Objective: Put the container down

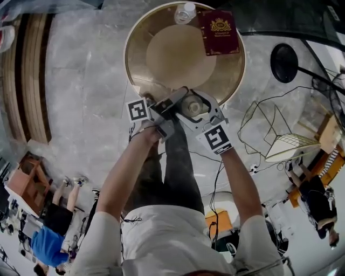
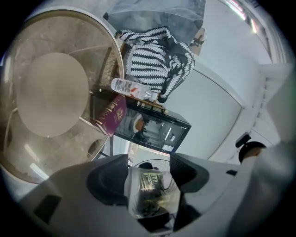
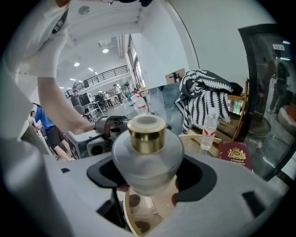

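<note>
Surface and room: a round glass worktop [image 1: 141,81] with a gold rim stands on a grey marbled floor [image 1: 81,81]. Off the worktop's right side are a black disc base [image 1: 284,62] and a wire-frame lamp [image 1: 275,132]. Other people stand well clear of the worktop, on the near side.

On the worktop: a dark red booklet [image 1: 218,32] lies at the far right. A clear bottle [image 1: 185,12] sits just beside it at the far rim.

Views compared:
- The head view alone shows both tongs meeting at the worktop's near rim.
- The left gripper view looks across the worktop [image 2: 27,139] to the booklet [image 2: 111,115] and bottle [image 2: 132,88]. Beyond them it adds a black-framed glass cabinet [image 2: 152,132].
- The striped knit [image 2: 157,55], black and white, is heaped beyond the worktop's far rim. It also shows in the right gripper view [image 3: 206,92].
- The right gripper view alone shows a long hall with ceiling lights, past the worktop's left side.

Containers:
- The jar [image 3: 147,157] is frosted, with a gold collar and an uncovered mouth. The wall is too cloudy to show any contents.
- It is held over the worktop's near rim [image 1: 193,106], with the glass top visible beneath it.
- The bottle [image 3: 209,132] is capped; its fill cannot be judged.

Tongs:
- Right tongs [image 3: 148,171] stand wide, clamped on the jar's belly.
- Left tongs [image 2: 150,171] are closed on a small clear piece [image 2: 150,192], which I cannot identify.
- In the head view the left tongs [image 1: 167,110] sit just beside the jar.
</note>
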`<move>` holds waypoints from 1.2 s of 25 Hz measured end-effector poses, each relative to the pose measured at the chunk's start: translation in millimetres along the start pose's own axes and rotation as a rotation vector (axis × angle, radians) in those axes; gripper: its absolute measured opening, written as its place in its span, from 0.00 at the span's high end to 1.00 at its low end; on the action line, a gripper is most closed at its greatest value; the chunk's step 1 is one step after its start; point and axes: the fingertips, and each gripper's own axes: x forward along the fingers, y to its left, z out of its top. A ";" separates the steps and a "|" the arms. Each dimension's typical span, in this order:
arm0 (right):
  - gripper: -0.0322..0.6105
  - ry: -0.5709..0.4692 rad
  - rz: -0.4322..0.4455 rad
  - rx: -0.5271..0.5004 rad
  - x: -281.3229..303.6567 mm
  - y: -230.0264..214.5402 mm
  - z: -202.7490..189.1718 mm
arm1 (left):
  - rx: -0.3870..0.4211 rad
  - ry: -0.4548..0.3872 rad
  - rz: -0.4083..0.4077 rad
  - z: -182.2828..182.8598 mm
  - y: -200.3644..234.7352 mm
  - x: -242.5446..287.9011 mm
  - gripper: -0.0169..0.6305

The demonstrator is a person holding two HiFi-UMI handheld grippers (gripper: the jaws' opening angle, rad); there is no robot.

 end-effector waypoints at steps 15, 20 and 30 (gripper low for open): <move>0.43 -0.011 -0.049 0.074 77.1 -28.1 -80.5 | 0.023 -0.022 0.118 49.0 111.9 -28.8 0.56; 0.43 -0.012 -0.082 0.100 91.7 -46.9 -101.0 | 0.054 -0.017 0.157 61.0 135.3 -24.7 0.56; 0.43 -0.010 -0.139 0.142 116.7 -84.3 -132.1 | 0.085 -0.019 0.230 84.8 174.0 -31.7 0.56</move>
